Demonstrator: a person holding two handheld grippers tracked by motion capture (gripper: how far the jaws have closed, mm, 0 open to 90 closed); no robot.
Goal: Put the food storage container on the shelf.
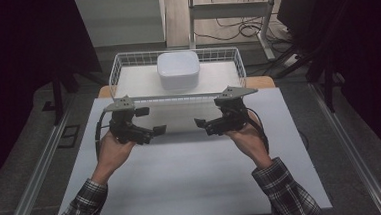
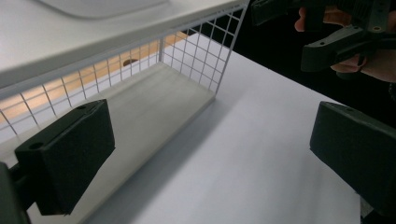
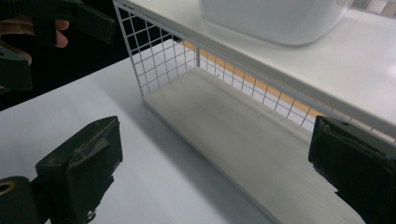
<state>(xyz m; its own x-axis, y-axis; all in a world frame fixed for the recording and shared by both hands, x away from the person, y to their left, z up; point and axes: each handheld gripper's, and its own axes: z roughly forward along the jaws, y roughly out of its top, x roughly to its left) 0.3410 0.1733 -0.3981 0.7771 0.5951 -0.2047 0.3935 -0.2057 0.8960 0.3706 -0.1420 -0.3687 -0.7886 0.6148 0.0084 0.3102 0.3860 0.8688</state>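
From above, you hold your left gripper (image 1: 152,121) and right gripper (image 1: 204,121) over the white table (image 1: 183,183), both with jaws spread wide and empty, pointed toward each other just short of the wire basket (image 1: 118,67). The white tub (image 1: 178,69) sits untouched on the shelf inside that basket, well apart from either gripper. Along the left gripper (image 2: 205,154), its gaping jaws frame bare tabletop beside the basket's mesh wall (image 2: 205,46). Along the right gripper (image 3: 210,163), jaws equally parted, the tub (image 3: 275,18) rests up on the shelf. By these pictures, nothing is grasped yet; reaching for and taking hold of the tub appear to lie ahead.
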